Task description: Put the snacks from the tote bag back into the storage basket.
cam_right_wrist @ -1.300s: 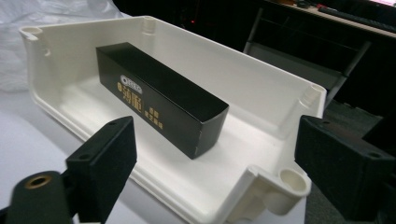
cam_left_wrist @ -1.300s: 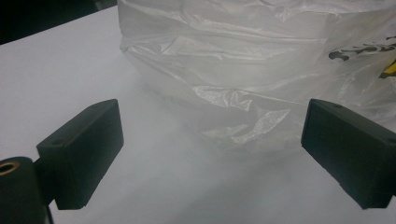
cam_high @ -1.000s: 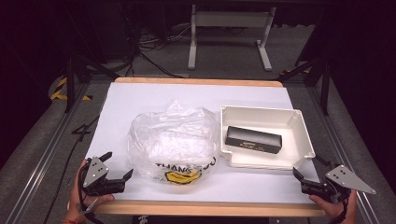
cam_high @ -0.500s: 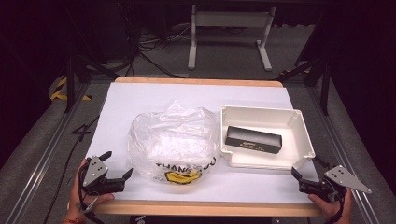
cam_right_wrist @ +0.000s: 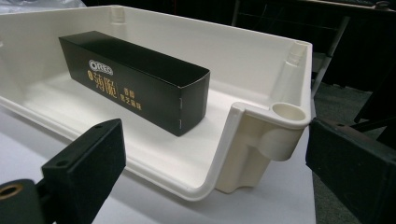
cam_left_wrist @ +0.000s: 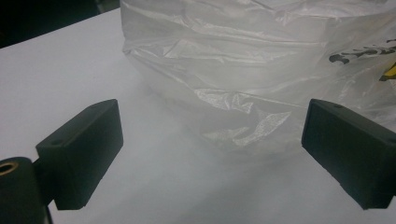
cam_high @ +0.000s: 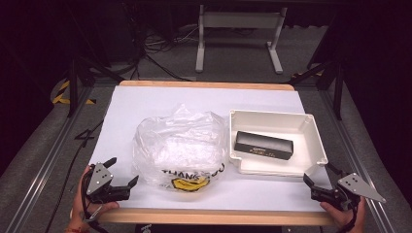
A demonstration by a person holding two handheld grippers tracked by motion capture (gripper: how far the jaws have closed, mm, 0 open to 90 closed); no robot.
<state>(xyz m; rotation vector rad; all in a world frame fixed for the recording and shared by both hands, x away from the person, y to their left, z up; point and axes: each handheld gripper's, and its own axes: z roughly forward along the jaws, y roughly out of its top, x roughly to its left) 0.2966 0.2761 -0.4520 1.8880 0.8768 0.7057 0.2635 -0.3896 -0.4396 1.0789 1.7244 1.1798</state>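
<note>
Seen from above: right gripper [cam_high: 323,182], jaws apart and empty, edged slightly closer to the white tray [cam_high: 318,145] holding a black box [cam_high: 264,145], left gripper [cam_high: 119,174] likewise spread beside a crumpled plastic bag [cam_high: 180,148], nothing yet grasped.

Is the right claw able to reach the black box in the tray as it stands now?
Probably yes. The right claw is open just outside the white tray, whose near side is low, and the black box lies uncovered inside.
</note>
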